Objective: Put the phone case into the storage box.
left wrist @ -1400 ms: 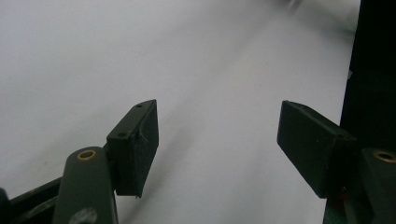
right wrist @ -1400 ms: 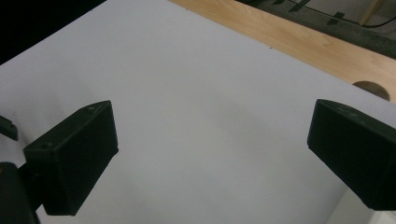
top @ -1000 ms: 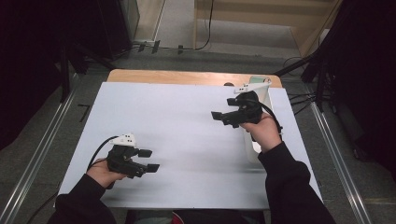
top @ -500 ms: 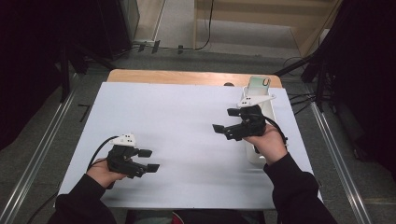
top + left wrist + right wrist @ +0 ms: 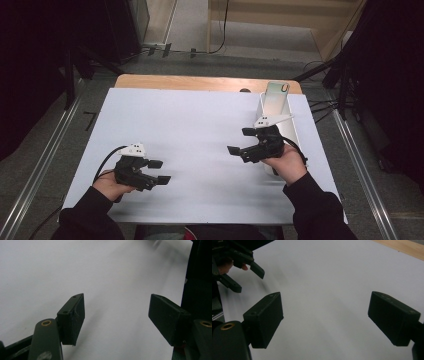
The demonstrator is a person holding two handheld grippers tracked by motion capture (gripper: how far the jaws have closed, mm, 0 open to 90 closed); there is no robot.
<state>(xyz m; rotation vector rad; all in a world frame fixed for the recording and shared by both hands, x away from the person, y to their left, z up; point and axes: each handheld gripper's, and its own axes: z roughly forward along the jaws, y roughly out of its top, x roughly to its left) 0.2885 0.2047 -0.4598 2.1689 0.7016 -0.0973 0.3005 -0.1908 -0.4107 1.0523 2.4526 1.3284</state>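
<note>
Grippers sit over a white sheet (image 5: 200,130) that covers most of a wooden table (image 5: 190,82). The left gripper (image 5: 159,171) is at the near left of the sheet, held by the left hand (image 5: 111,184) with a dark sleeve behind it, its jaws pointing right across the sheet. In the left gripper view its jaws stand spread, with bare white sheet between them and nothing in the gap. A black cable (image 5: 106,161) loops from it toward the near left edge.

The right gripper (image 5: 241,140) is at the right of the sheet, a little farther off than the left one, held by the right hand (image 5: 287,162). Its jaws point left toward the middle of the sheet and are spread wide; in the right gripper view the gap between them holds nothing but white sheet, and the left gripper (image 5: 249,277) shows at that view's upper left, well apart.

A phone (image 5: 276,95) lies at the far right of the sheet, on the far end of a white stand or box (image 5: 289,131) that runs along the right edge. The right gripper is just left of this box, and the phone is beyond it, untouched. Whether the hand touches the box I cannot tell. A strip of bare wood shows past the far edge of the sheet.
</note>
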